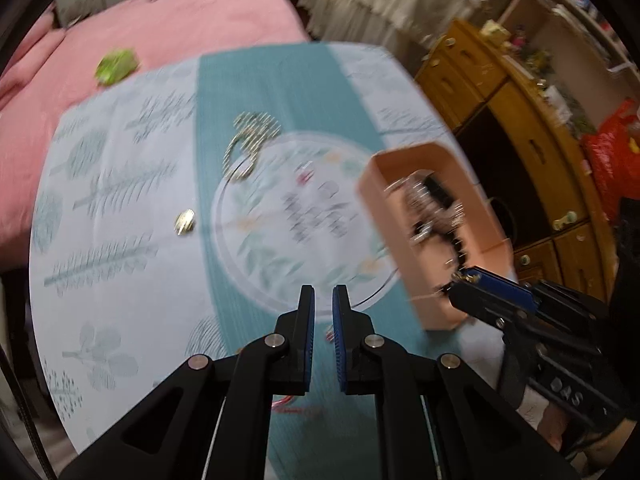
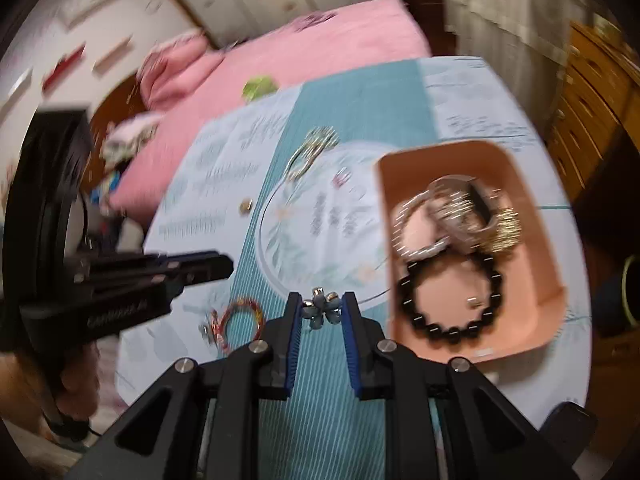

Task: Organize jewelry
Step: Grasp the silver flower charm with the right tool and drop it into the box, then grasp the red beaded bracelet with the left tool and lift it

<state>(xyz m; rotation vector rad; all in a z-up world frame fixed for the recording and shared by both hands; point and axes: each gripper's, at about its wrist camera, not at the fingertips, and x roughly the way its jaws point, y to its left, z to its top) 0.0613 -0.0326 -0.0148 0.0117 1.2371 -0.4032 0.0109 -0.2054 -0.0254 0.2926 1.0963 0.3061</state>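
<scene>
A blue flower-shaped ornament (image 2: 321, 309) is pinched between the fingers of the right gripper (image 2: 321, 312), held above the tabletop (image 2: 320, 400). The pink tray (image 2: 532, 200) lies at 2 o'clock from that gripper; a black bead bracelet (image 2: 452, 300) and silver bangles (image 2: 444, 216) are contained in it. A red bangle (image 2: 240, 322) lies on the tabletop at 9 o'clock. The fingers of the left gripper (image 1: 323, 304) are pressed nearly together with nothing seen between them. A gold ring (image 1: 185, 222) rests at 10 o'clock from it.

Patterned cloth (image 2: 328, 400) bears pink tray (image 2: 536, 280), red bracelet (image 2: 240, 320).
</scene>
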